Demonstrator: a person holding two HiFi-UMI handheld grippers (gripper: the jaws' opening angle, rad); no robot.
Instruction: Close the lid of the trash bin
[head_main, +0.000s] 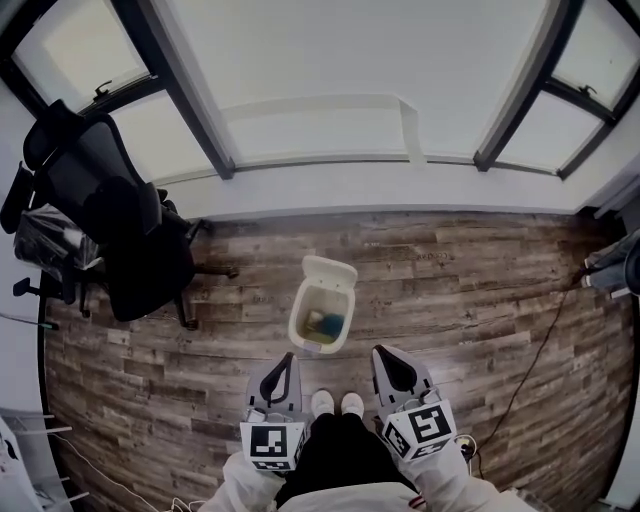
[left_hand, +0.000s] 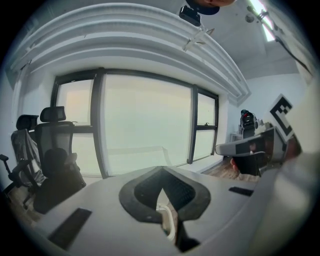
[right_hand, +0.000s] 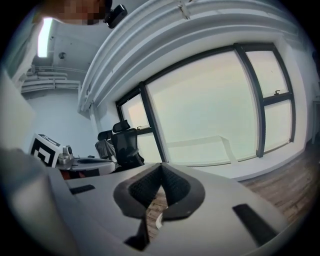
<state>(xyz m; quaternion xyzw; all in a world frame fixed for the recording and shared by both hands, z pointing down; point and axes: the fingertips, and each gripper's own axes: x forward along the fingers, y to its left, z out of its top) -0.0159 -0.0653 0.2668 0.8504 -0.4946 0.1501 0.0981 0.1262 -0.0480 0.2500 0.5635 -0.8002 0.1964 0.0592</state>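
Standing open on the wood floor (head_main: 470, 300), the trash bin (head_main: 305, 318) sat just beyond the person's shoes (head_main: 337, 403), with its lid (head_main: 328, 270) tipped up at the far edge and something blue inside. Left tongs (head_main: 289, 357) and right tongs (head_main: 379, 351) were held near the bin, one on each side, clear of it. Both were closed tip to tip, gripping nothing. Black office chair (head_main: 120, 220) stood far left by the window (head_main: 330, 70).
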